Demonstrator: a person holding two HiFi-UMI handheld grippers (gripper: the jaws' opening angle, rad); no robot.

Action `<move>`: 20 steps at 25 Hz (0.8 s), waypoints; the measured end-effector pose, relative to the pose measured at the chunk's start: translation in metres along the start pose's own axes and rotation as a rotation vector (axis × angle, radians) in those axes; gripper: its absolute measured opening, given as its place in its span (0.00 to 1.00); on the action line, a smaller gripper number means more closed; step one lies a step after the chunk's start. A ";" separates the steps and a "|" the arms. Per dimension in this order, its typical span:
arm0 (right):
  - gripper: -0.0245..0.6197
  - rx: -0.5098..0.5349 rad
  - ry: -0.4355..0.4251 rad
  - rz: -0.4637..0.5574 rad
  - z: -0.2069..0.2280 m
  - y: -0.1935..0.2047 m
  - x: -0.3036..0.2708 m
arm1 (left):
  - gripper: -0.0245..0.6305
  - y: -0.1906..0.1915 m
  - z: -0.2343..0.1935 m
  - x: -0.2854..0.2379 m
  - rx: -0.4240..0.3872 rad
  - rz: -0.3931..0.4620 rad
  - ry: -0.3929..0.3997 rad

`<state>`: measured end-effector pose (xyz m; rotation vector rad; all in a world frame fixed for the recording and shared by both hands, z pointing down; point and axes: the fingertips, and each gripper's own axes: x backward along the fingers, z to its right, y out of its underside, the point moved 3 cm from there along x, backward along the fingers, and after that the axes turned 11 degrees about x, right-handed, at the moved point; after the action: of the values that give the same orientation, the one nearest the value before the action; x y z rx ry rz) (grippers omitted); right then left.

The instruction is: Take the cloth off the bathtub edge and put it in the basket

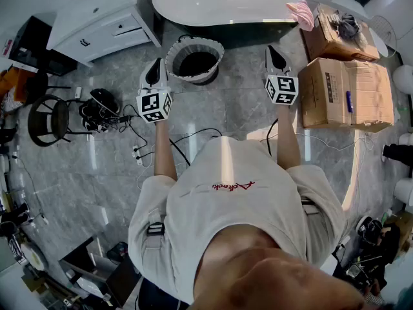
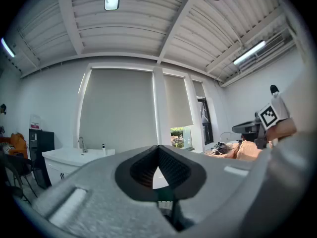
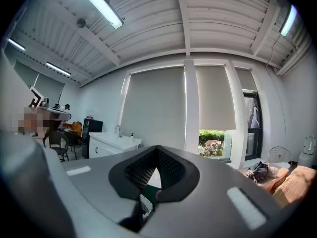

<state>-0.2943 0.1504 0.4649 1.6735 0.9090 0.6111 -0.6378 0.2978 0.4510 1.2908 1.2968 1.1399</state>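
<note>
Pink cloth [image 1: 301, 13] lies draped over the white bathtub's [image 1: 219, 2] rim at the upper right of the head view, well apart from the round basket [image 1: 216, 51] on the floor at upper centre. Only that view shows them. Both gripper views face window blinds [image 2: 116, 108] and ceiling. The left gripper [image 1: 155, 70] and right gripper [image 1: 275, 57] have their fingers pressed together, holding nothing.
</note>
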 end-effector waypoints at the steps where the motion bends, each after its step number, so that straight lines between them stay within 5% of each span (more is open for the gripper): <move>1: 0.05 0.003 0.000 0.001 0.000 -0.001 -0.002 | 0.04 0.001 -0.002 -0.001 0.002 -0.001 -0.004; 20: 0.05 -0.008 0.033 -0.001 0.003 0.004 0.003 | 0.04 0.007 0.003 -0.011 0.009 -0.012 0.028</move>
<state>-0.2892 0.1502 0.4674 1.6599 0.9302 0.6421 -0.6344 0.2869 0.4576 1.2761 1.3298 1.1487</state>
